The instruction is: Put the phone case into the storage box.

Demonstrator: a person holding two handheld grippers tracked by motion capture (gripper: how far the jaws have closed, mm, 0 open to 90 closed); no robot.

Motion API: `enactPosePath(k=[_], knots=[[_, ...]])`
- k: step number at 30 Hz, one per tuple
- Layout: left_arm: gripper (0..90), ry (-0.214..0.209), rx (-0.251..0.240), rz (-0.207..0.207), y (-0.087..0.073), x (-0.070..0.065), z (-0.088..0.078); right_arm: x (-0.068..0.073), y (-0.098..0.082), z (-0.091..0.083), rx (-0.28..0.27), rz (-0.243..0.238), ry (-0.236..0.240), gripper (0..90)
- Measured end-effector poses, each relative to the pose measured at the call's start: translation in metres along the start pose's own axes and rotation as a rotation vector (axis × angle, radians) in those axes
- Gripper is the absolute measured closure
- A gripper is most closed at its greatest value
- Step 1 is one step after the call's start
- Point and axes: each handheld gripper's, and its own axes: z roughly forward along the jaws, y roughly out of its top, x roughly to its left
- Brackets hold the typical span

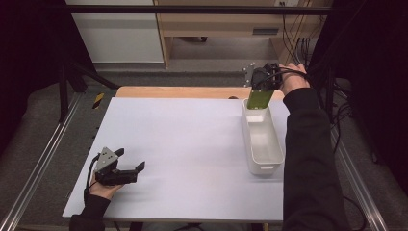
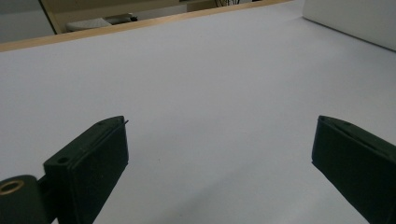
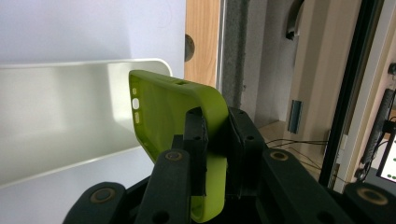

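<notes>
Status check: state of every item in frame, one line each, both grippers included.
Lime-green soft rubber phone case: clamped in the right gripper, held over the far end of the tray, not set down.
Long white plastic tray: upright on the table, looks empty.
Right gripper: fingers shut on the case wall.
Left gripper: fingers wide open, nothing between them, low over the white table.

— Where is the left gripper [image 1: 129, 169]?

— Low at about seven o'clock of the high view, held in a hand at the near edge, jaws level, pointing toward three o'clock and standing wide apart with nothing between them.

— And the right gripper [image 1: 262, 89]?

— Out at one o'clock on a fully stretched, dark-sleeved forearm, tipped downward toward six o'clock. Its jaws are clamped tight together.
</notes>
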Motion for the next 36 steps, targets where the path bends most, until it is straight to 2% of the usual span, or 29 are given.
enactPosePath(k=[14,20,26,36], knots=[[3.3,-0.001,0.005,0.003,0.0,0.0,0.001,-0.003,0.006,0.02,0.008,-0.031,0.008,79.0],[3.3,-0.001,0.006,0.004,0.0,0.0,0.001,-0.005,0.003,0.029,0.018,-0.018,0.02,79.0],[3.3,-0.002,0.006,0.003,0.0,0.0,0.001,-0.006,0.004,0.037,0.017,-0.03,0.035,79.0],[3.3,-0.001,0.011,0.005,-0.001,0.0,0.002,-0.001,0.002,0.055,0.032,-0.022,0.058,78.9]])
